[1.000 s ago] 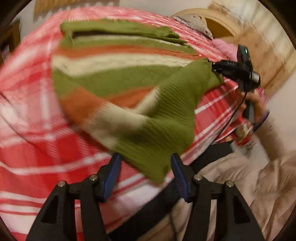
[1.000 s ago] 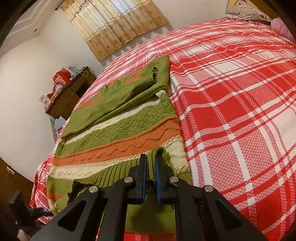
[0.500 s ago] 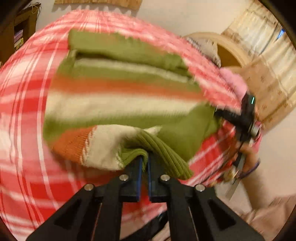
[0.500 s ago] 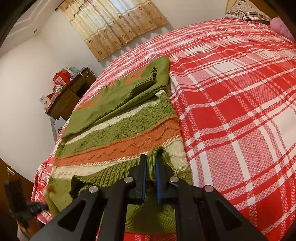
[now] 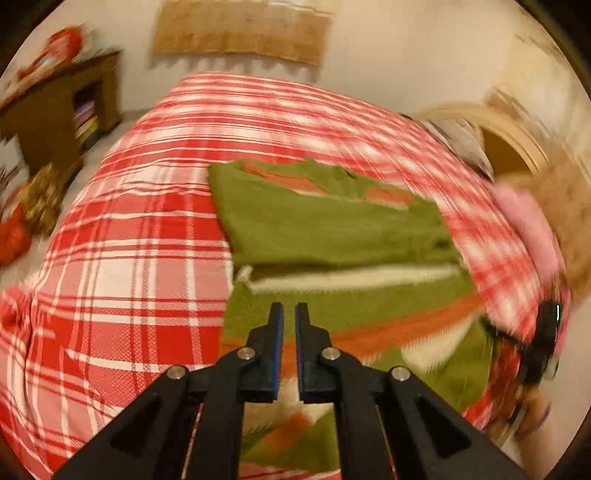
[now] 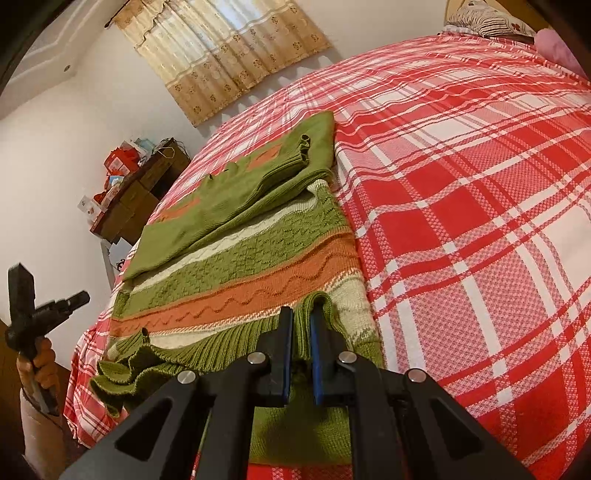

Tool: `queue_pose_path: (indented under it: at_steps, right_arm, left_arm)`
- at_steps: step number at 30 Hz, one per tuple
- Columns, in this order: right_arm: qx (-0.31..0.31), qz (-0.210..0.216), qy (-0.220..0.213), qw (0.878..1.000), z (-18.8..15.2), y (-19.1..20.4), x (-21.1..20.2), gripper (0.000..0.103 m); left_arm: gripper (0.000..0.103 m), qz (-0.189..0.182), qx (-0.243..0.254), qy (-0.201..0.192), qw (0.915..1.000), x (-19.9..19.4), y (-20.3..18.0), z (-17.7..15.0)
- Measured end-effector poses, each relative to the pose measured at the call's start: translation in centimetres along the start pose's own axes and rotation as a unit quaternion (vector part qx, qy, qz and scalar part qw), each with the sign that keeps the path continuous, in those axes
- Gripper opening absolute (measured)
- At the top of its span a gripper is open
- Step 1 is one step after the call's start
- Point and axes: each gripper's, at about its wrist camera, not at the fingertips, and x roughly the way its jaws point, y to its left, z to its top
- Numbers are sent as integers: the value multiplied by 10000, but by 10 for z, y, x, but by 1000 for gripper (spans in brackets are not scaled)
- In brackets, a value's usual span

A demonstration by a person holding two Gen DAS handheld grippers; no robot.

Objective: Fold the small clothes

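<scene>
A green, orange and cream striped knit sweater (image 6: 240, 266) lies on the red plaid bed (image 6: 461, 206), sleeves folded over its top. My right gripper (image 6: 301, 317) is shut on the sweater's green ribbed hem at the near right corner. My left gripper (image 5: 289, 314) is nearly closed with nothing between its jaws, raised above the sweater (image 5: 332, 236); the view is blurred. In the right wrist view the left gripper (image 6: 29, 317) is held off the bed's left edge, apart from the crumpled left hem corner (image 6: 122, 369).
A wooden dresser (image 6: 136, 199) with red boxes stands by the wall beyond the bed. A curtain (image 6: 221, 51) hangs behind. Pillows (image 6: 487, 18) and a pink item (image 5: 524, 225) lie at the headboard end. The bed's near edge drops off below the hem.
My left gripper let go of the hem's left corner and lifted away from the bed. That corner dropped crumpled on the bed. My right gripper has not moved.
</scene>
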Motion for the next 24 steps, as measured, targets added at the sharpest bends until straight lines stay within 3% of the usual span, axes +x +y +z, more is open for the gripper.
queue_pose_path:
  at_steps: [3, 5, 7, 10, 13, 16, 18, 19, 20, 23, 24]
  right_arm:
    - [13, 3, 14, 10000, 1, 0, 0, 9]
    - [34, 3, 21, 10000, 1, 0, 1, 9]
    - [29, -8, 21, 10000, 2, 0, 1, 9]
    - [15, -36, 36, 10000, 2, 1, 2, 9]
    - [-2, -59, 54, 10000, 4, 2, 3, 9]
    - [1, -36, 28, 10000, 4, 1, 3, 9]
    - [51, -5, 4, 10000, 3, 0, 3, 9]
    - [88, 13, -10, 10000, 2, -1, 3, 9]
    - [124, 29, -15, 9999, 2, -1, 3, 9]
    - [253, 145, 59, 9996, 4, -3, 1, 10]
    - [326, 280, 81, 9990, 7, -3, -2, 10]
  left_arm:
    - [20, -328, 901, 302, 9949, 10, -23, -23]
    - [49, -333, 1710, 313, 9842, 22, -51, -38]
    - [64, -276, 2254, 235, 9736, 31, -70, -48]
    - [64, -297, 2723, 440, 9608, 50, -90, -57]
    - [67, -32, 2722, 627, 9602, 65, -88, -58]
    - [63, -198, 2323, 573, 9708, 64, -77, -55]
    - [50, -175, 2386, 497, 9697, 61, -81, -62]
    - [29, -237, 2476, 483, 9674, 59, -86, -66]
    - [15, -294, 2532, 493, 9657, 61, -94, -67]
    - [11, -28, 2740, 391, 9609, 56, -104, -72]
    - [11, -33, 2635, 347, 9640, 54, -102, -69]
